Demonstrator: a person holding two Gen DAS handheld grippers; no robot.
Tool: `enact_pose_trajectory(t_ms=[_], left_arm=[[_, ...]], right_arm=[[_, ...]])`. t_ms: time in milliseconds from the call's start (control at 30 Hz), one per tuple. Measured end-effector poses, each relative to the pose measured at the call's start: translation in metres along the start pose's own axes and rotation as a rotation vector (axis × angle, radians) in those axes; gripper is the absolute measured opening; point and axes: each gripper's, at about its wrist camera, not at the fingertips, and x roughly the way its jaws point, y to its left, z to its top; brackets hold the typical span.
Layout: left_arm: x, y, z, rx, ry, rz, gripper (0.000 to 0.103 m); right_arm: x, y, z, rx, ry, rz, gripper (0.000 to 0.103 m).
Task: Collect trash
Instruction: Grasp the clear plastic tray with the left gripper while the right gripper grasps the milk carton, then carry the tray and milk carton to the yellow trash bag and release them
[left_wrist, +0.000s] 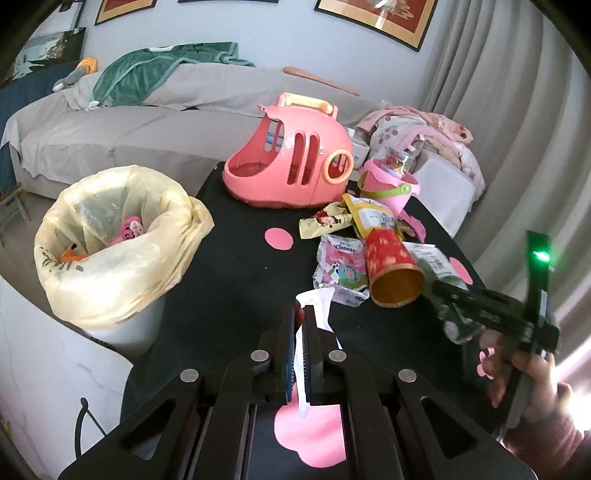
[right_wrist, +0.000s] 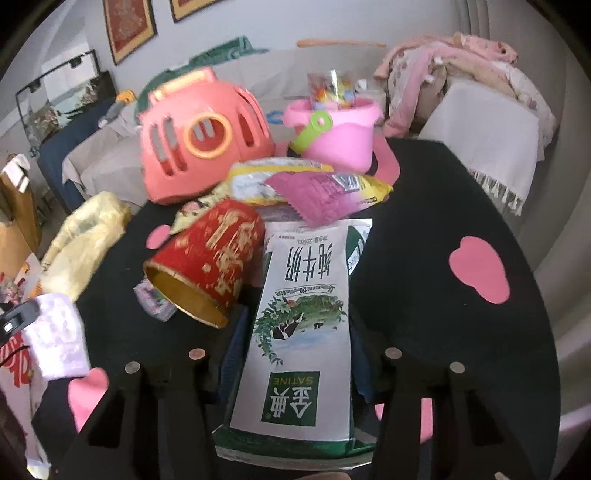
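Flattened milk carton (right_wrist: 295, 332), white wrapper (left_wrist: 317, 306)

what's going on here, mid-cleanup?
Yes. The left tongs are shut on a white wrapper above the black table. The right tongs grip a flattened milk carton. The lined trash bin stands left of the table; a red paper cup and other wrappers remain.

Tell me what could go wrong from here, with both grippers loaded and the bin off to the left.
1. The left gripper pinches only a thin strip of the white wrapper; it could slip out before reaching the lined bin.
2. The right gripper holds the milk carton right beside the red paper cup; lifting may knock the cup rolling across the black table.
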Motion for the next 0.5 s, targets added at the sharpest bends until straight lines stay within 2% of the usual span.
enact_pose_trajectory(t_ms=[233, 500], left_arm=[[-0.019, 0.008, 0.004, -0.017, -0.040, 0.000, 0.004], [-0.075, 0.019, 0.017, 0.020, -0.152, 0.040, 0.004]], right_arm=[[-0.054, 0.028, 0.000, -0.072, -0.092, 0.046, 0.047], [-0.092, 0.072, 0.013, -0.146, -0.167, 0.102, 0.047]])
